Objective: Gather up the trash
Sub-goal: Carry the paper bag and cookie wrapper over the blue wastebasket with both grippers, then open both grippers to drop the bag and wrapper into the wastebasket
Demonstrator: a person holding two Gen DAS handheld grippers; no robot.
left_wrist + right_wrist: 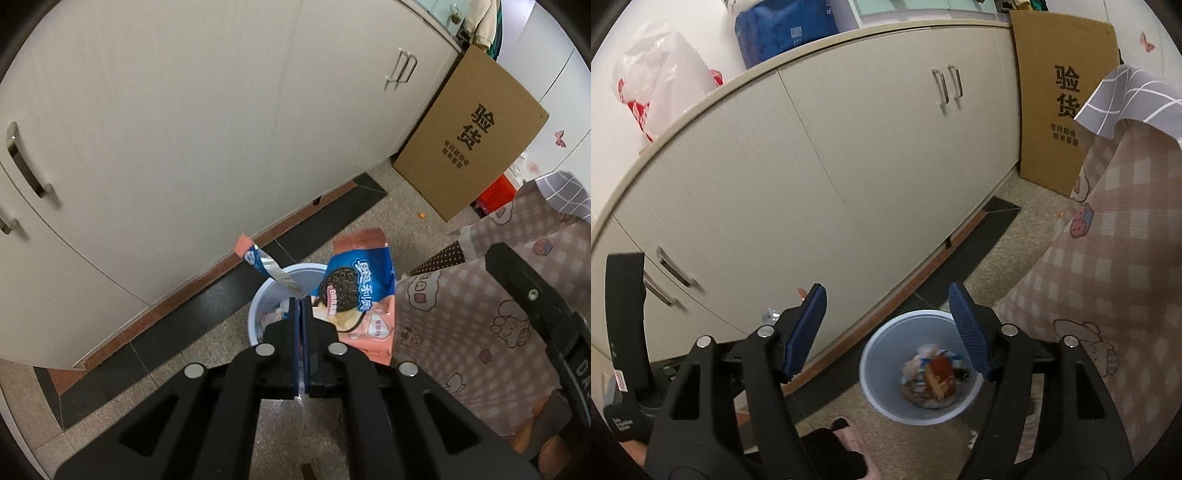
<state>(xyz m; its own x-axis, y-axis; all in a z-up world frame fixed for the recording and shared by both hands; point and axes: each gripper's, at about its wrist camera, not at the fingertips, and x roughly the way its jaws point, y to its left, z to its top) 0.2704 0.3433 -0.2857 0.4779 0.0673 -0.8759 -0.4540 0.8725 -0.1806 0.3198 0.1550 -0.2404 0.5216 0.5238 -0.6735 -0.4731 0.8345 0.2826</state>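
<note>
Left wrist view first: the left claw (302, 306) is clamped tight on the torn top of a blue and pink cookie wrapper (354, 291), pads pressed together with only the foil between them. The wrapper hangs directly above the pale blue trash bin (255, 314), so letting go there would likely drop it straight in. Seen from the right wrist, the right claw (888, 325) stands wide apart with nothing between its pads; its jaws frame the same bin (871, 354), which sits on the floor below. Crumpled rubbish (932, 373) lies at the bottom of the bin, blurred, so its pieces cannot be told apart. Behind the bin runs a row of cream cabinets (849, 177), and a flat cardboard sheet (1060, 96) leans against their far end. To the bin's right hangs a checked cartoon-print cloth (1115, 258), close enough that a loose wrapper could catch on it.
</note>
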